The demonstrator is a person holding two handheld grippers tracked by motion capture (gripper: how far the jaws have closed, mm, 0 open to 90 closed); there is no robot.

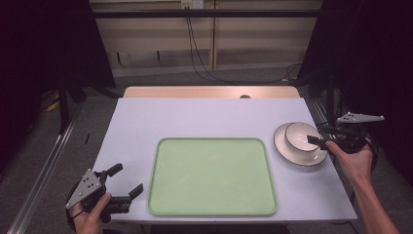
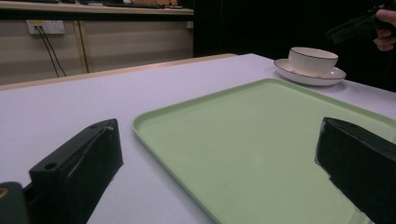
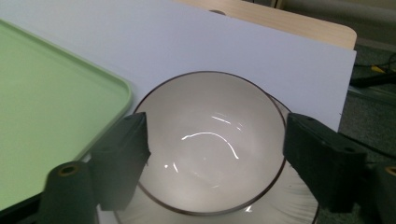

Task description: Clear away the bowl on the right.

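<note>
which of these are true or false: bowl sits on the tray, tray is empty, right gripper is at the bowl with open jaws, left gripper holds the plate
1. The bowl sits on the green tray. False: it sits on a white plate to the right of the tray.
2. The tray is empty. True.
3. The right gripper is at the bowl with open jaws. True.
4. The left gripper holds the plate. False: it is open near the tray's left side, holding nothing.

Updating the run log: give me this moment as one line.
right gripper: open, jaws either side of bowl on saucer | left gripper: open, holding nothing, left of green tray | tray: nothing on it
</note>
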